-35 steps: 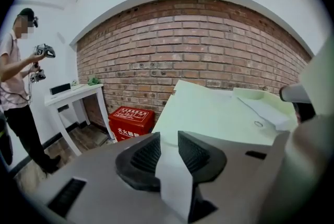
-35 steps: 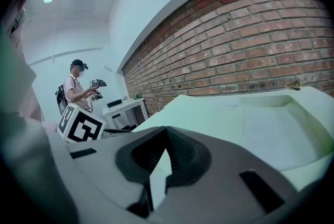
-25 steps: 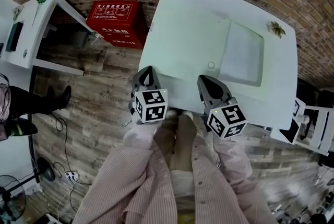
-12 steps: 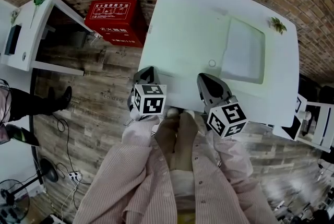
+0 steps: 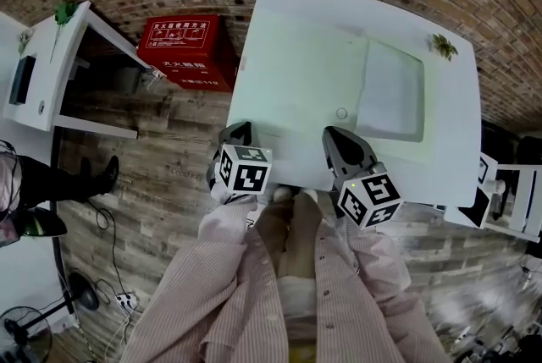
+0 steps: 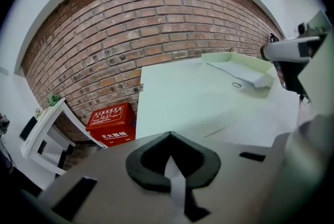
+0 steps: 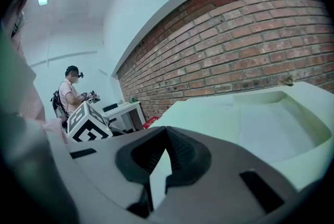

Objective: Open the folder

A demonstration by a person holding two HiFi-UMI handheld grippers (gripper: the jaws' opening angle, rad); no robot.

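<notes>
A pale, flat folder (image 5: 391, 90) lies closed on the right part of the white table (image 5: 292, 74); it also shows in the left gripper view as the folder (image 6: 237, 69) and in the right gripper view as the folder (image 7: 276, 124). My left gripper (image 5: 238, 130) hovers at the table's near edge, far from the folder, shut with nothing in it (image 6: 168, 137). My right gripper (image 5: 336, 135) is over the near edge, just short of the folder, also shut and empty (image 7: 167, 131).
A small ring (image 5: 341, 112) lies left of the folder. A small green plant (image 5: 443, 46) sits at the table's far right corner. A red box (image 5: 182, 48) stands on the wooden floor to the left, beside a white side table (image 5: 51, 65). Another person (image 7: 70, 95) stands in the background.
The left gripper has turned slightly at the table's near edge, its marker cube showing a different face. The right gripper has stayed where it was. Both remain shut.
</notes>
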